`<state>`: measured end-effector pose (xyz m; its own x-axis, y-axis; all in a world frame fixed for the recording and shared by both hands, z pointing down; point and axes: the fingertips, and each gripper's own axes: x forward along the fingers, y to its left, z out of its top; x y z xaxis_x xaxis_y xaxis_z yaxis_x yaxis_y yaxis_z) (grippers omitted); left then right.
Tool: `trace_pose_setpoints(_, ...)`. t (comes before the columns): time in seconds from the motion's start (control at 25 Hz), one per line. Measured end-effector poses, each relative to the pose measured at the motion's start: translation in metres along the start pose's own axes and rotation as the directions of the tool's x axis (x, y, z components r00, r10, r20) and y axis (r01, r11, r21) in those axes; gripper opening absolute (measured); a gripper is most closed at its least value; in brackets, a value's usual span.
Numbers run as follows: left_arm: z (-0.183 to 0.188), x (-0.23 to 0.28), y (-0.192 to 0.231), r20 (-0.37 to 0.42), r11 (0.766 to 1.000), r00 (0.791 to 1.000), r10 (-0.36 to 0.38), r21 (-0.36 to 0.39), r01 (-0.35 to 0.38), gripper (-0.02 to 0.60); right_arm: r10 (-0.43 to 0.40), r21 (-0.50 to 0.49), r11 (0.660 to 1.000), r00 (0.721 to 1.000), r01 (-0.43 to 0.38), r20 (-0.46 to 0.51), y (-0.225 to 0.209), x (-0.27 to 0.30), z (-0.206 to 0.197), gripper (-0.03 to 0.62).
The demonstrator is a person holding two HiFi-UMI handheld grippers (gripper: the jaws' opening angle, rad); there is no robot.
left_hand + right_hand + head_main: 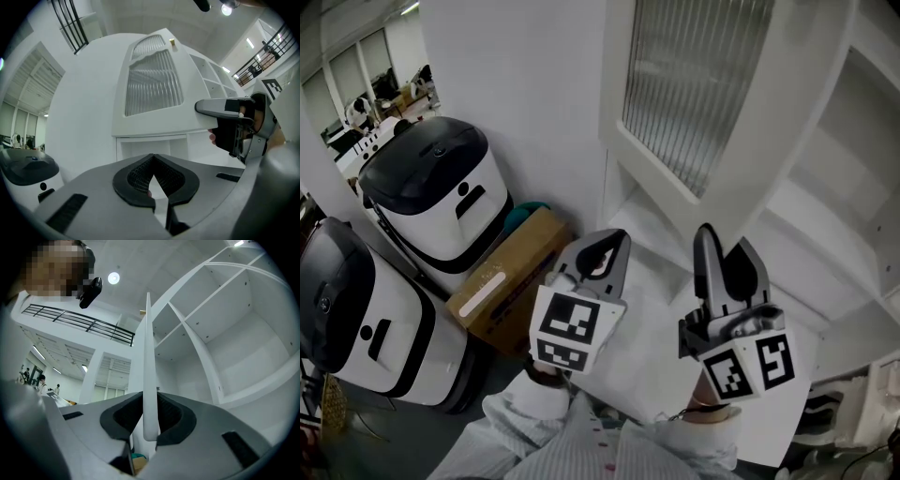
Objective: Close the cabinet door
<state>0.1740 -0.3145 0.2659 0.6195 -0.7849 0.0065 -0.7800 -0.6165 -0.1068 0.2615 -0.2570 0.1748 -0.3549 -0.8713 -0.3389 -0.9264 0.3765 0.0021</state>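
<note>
1. The white cabinet door (694, 103), with one ribbed glass panel, stands swung open in front of the person, up and center in the head view. Its lower corner sits at the tips of the right claw (727, 246).
2. The right claw is narrow and closed on the door's thin edge. In the right gripper view the edge runs upright between the two pads, and both pads touch it. The claw points away from the person and tilts slightly upward.
3. The left claw (605, 246) hovers just beside the right one, to its left. It points level toward the cabinet, below the door. Its tips are together and it holds nothing.
4. Two white sleeves (581, 441) reach in from the bottom edge, one behind each claw.
5. To the right of the door, the cabinet (853, 187) shows open white shelves (243, 348), with clear space between them and the door.
6. To the left of the door is a plain white wall (525, 94).
7. Below the wall, one cardboard box (511, 281) rests near the cabinet's corner.
8. Two white machines (436, 192) with black tops stand beside the box and crowd the floor (375, 441).
</note>
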Motion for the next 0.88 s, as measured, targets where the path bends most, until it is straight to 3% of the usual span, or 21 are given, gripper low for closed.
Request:
trace_pose_setpoints(0.44, -0.006, 0.026, -0.016, -0.019, 1.0, 1.0, 0.019, 0.0, -0.019, 0.009, 0.002, -0.01, 1.0, 1.0, -0.002, 0.003, -0.037, 0.005, -0.003, 0.078)
trace_pose_setpoints(0.88, -0.007, 0.027, -0.019, -0.034, 0.999, 0.999, 0.039, 0.012, -0.038, 0.009, -0.058, -0.048, 0.997, 0.998, 0.058, 0.0, -0.064, 0.008, -0.005, 0.127)
